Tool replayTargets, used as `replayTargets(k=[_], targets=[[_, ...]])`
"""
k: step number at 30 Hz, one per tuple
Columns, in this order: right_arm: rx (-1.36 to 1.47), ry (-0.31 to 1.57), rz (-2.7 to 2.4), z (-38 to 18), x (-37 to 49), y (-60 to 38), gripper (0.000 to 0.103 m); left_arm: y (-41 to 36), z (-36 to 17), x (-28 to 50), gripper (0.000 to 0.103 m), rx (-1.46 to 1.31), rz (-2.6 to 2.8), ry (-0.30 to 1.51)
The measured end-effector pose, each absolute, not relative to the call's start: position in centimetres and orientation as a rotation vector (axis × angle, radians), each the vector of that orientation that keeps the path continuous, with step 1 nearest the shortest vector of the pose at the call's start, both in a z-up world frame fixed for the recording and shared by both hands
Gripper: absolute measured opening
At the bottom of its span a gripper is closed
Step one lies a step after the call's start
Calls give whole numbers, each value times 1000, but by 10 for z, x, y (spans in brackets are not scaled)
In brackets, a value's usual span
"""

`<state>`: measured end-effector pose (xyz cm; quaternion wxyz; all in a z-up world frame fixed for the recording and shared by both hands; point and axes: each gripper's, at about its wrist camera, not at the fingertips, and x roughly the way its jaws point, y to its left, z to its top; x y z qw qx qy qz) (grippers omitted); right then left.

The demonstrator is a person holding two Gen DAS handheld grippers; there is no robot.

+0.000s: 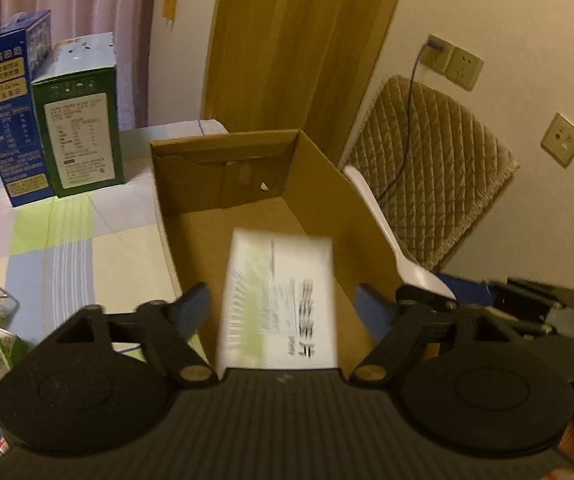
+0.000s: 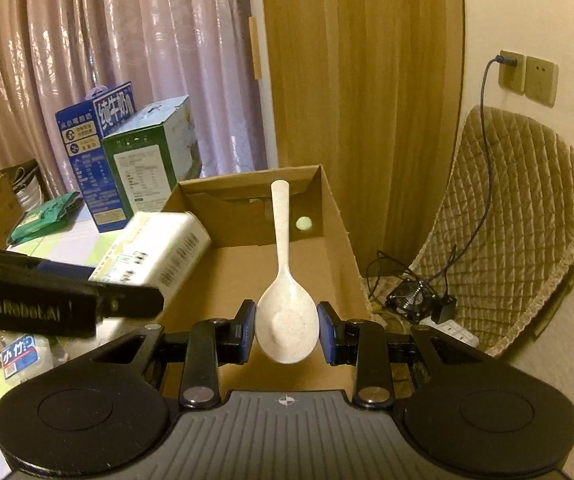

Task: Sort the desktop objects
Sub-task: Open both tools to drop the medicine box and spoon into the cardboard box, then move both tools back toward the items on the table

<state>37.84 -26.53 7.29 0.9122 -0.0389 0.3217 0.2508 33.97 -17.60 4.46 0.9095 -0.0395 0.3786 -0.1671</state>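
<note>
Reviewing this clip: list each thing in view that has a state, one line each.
Cardboard box: open.
White packet: between the open left gripper jaws, over the box, blurred.
Spoon: clamped by its bowl in the right gripper, handle pointing away.
Two cartons: upright on the table.

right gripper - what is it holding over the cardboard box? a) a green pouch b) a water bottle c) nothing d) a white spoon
d: in the right wrist view the right gripper has its pads closed on the bowl of the white spoon, handle pointing away over the cardboard box.
</note>
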Motion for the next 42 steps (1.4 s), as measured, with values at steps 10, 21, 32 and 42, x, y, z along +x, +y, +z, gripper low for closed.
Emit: replayTargets(k=[10,21,32,42], targets=[[-60,682,523,64,379,-264,30,-137,57,310,81,-39,-293,736],[21,706,546,64,368,-267,60,-97,50,258,85,14,-243,741],[13,680,590,85,307,-261,80,-61,45,196,95,52,-183,764],[-29,675,687,96,253,-225,101,-11,45,142,99,74,-109,768]])
